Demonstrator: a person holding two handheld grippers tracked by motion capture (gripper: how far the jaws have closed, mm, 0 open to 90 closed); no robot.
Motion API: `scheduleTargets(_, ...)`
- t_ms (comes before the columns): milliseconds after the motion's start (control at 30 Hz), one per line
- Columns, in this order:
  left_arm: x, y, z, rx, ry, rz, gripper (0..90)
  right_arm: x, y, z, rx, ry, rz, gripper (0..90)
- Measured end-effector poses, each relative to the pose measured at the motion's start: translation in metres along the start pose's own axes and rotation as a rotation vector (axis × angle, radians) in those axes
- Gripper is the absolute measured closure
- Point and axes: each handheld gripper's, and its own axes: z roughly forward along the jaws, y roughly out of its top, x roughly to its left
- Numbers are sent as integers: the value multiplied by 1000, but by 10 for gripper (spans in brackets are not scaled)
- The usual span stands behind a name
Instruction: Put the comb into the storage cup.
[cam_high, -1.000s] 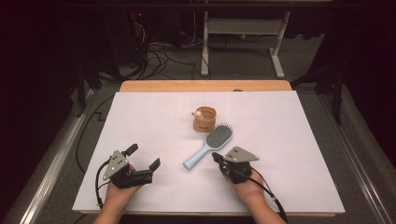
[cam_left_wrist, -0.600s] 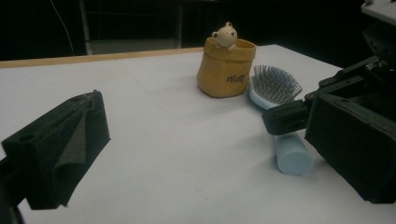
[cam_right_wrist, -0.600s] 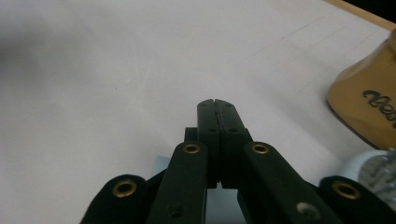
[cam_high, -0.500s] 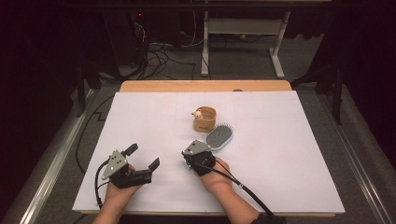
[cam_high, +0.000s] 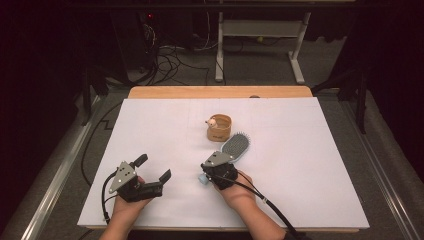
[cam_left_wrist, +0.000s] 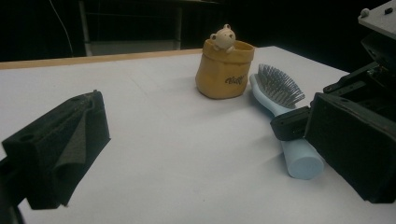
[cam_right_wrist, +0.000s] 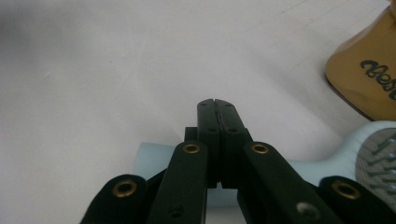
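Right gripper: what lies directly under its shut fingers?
Under the right gripper lies the pale blue hairbrush handle on the white table. The handle's middle is covered.

1. The high view looks forward and down from above the person's side of the white table, far enough back to take in the whole tabletop and the floor beyond.
2. The left gripper view sits low, near the table surface, looking along the left gripper toward the yellow bear pouch and the light blue hairbrush ahead of it.
3. The right gripper view looks down from very close over the right gripper; the hairbrush handle lies just under its jaws, probably crosswise.
4. All three views share the brush, the pouch and the table around them.
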Motion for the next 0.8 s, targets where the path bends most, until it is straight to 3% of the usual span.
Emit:
scheduleTargets(167, 0, -1, 0, 3, 0, 4, 10, -2, -2, 0, 0, 11, 17, 900)
scheduleTargets(467, 0, 1, 0, -2, -1, 4, 10, 4, 2, 9, 28, 49, 4, 900)
scheduleTargets(800, 0, 2, -1, -8, 0, 6, 10, 0, 0, 5, 78, 47, -15, 900)
